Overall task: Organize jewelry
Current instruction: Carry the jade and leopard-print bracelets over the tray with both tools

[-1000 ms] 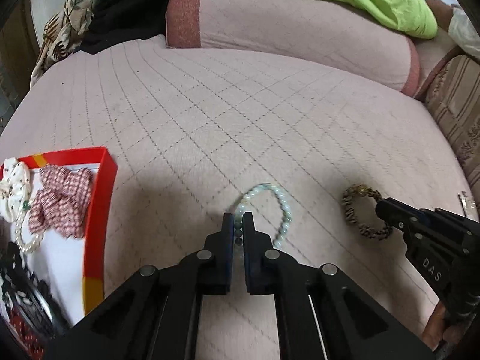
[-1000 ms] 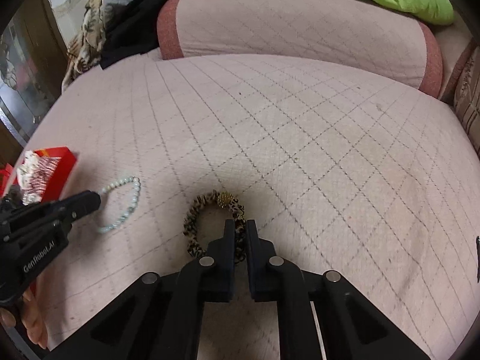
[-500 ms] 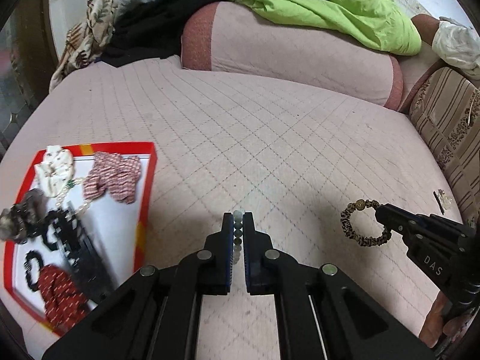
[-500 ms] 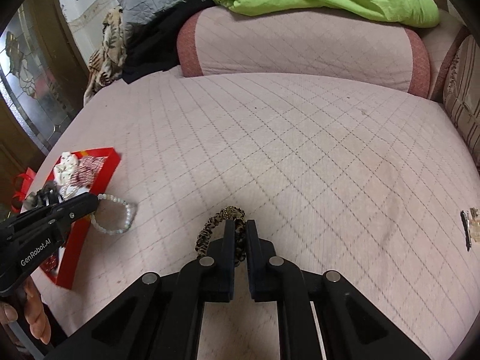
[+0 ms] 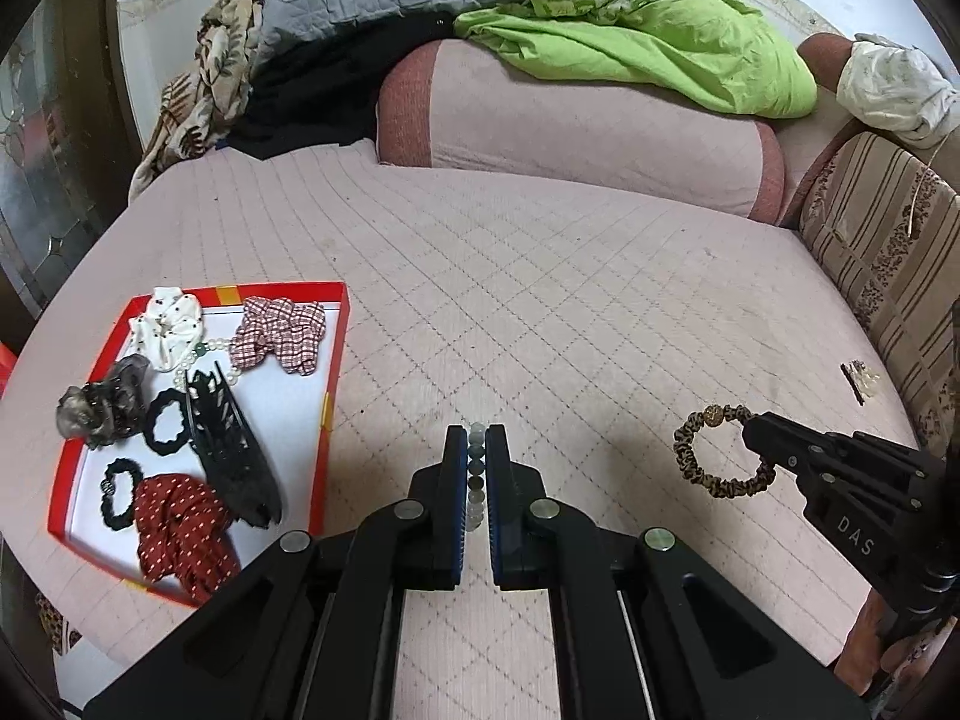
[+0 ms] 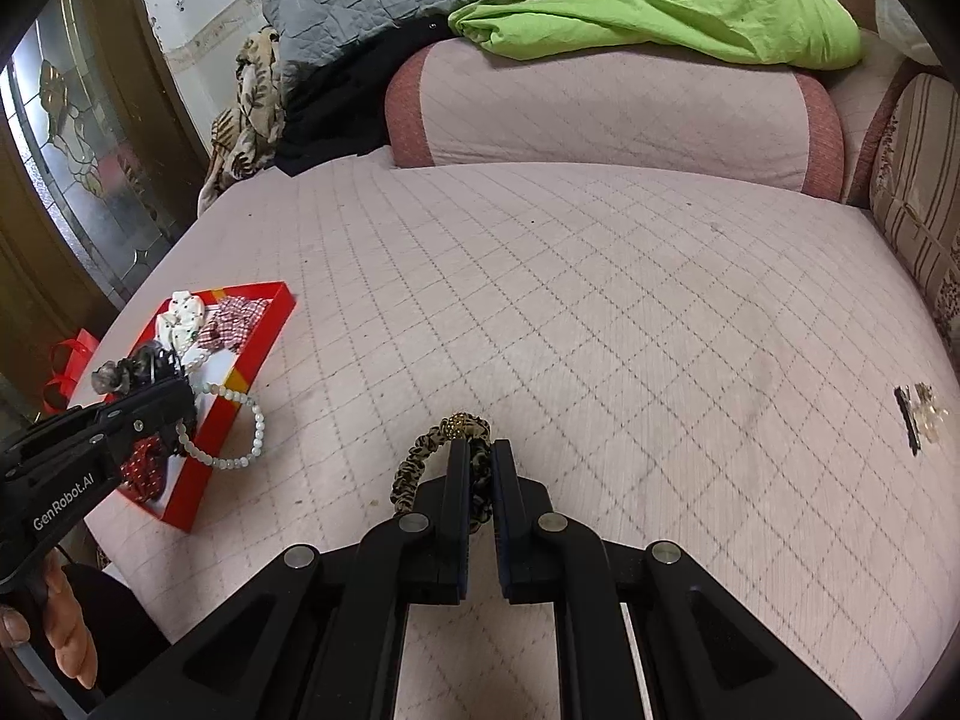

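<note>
A pink quilted bed fills both views, and on its left edge a red-rimmed tray is seen, already loaded with scrunchies, hair ties and a clip. The left gripper is clamped on a pale bead bracelet, which hangs in a loop just beside the tray's near rim. The right gripper is clenched on a leopard-print scrunchie, held clear of the bed and well apart from the tray. The tray lies to the left of both grippers, and the left hand is judged nearer, so the bracelet can probably be delivered first.
</note>
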Demonstrator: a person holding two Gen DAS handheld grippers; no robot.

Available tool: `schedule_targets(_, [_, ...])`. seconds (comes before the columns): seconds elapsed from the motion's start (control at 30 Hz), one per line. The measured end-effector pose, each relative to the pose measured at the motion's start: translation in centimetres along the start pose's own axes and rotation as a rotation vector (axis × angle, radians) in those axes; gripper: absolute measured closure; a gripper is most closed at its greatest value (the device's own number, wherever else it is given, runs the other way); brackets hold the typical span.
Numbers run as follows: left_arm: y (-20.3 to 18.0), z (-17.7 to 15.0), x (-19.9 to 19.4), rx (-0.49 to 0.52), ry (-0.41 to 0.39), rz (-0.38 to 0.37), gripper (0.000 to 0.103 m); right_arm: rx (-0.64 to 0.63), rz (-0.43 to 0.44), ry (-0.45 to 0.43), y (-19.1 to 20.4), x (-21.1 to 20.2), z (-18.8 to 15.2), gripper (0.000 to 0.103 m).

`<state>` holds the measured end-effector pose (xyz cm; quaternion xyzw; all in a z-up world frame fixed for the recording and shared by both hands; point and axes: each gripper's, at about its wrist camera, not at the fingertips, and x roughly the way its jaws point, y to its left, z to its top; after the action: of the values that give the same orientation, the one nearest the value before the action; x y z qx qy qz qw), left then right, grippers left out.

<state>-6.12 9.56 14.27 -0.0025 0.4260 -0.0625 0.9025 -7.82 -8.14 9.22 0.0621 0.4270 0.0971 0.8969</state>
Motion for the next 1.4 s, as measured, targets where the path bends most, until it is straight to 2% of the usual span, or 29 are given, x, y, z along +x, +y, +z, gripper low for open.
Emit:
schedule_targets(0.83, [-1.1, -1.1, -6.4, 0.041, -0.11, 0.036, 0.098, -0.043, 0.031, -0.067, 3.8, -5.4, -2.1, 0.095])
schedule_targets(1.03, [-0.5, -1.2, -6.7, 0.039, -0.121, 0.061, 0.098, -0.059, 0.046, -0.065, 5.1, -5.7, -2.4, 0.095])
schedule_targets(1.4, [2.7, -1.3, -6.7, -0.022, -0.118, 0.093, 0.097, -0.078, 0.078, -0.034, 7.4, -5.2, -2.5, 0.095])
